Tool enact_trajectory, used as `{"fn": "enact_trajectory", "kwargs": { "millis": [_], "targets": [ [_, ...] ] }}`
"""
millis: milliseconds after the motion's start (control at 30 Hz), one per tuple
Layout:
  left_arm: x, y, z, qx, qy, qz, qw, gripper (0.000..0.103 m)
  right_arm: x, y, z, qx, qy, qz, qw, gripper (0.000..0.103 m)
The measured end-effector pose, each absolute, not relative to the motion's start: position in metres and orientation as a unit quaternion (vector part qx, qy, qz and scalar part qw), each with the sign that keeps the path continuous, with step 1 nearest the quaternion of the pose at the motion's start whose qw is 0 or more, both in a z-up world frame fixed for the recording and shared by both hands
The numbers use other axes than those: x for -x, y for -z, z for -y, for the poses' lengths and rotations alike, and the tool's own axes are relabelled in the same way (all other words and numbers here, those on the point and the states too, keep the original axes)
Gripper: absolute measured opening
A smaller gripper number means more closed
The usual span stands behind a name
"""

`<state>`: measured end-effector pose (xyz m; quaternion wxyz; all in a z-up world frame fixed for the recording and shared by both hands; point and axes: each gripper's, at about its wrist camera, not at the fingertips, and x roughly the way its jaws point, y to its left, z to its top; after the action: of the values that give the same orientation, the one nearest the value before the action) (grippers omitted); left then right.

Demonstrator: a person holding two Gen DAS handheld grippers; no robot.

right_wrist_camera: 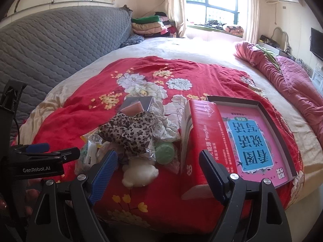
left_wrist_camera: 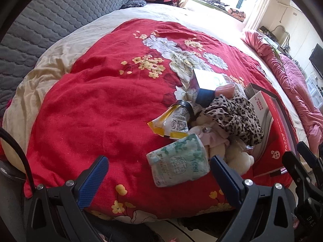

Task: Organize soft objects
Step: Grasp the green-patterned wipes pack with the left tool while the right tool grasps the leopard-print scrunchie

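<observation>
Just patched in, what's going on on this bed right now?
A person holds two handheld grippers over a red floral quilt; both are open and empty. The left gripper hovers at a green tissue pack. The right gripper faces a white plush toy and a red tissue pack leaning in a shallow box. A leopard-print cloth tops the unsorted pile.

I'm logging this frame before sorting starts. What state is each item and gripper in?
left gripper: open, empty, above the quilt
right gripper: open, empty
tissue pack: lying flat, apart from the fingers
leopard-print cloth: crumpled on the pile
white plush toy: lying at the pile's near edge
red tissue pack: propped on the tray's rim
tray: open, holding a book
</observation>
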<state>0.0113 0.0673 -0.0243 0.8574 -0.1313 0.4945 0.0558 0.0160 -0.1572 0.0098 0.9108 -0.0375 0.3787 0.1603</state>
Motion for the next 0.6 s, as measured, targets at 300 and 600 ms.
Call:
{"fn": "enact_trajectory", "kwargs": {
  "millis": [300,600],
  "targets": [
    [-0.020,0.043,-0.069,0.143,-0.024,-0.517,0.844,0.101,-0.042,0.001,0.131,0.086,-0.194,-0.387,0.897,0.084],
    [-0.029,0.057,-0.069,0.163,0.012,-0.526,0.835,0.101,-0.056,0.008,0.140,0.077,-0.181,-0.393,0.898,0.084]
  ]
}}
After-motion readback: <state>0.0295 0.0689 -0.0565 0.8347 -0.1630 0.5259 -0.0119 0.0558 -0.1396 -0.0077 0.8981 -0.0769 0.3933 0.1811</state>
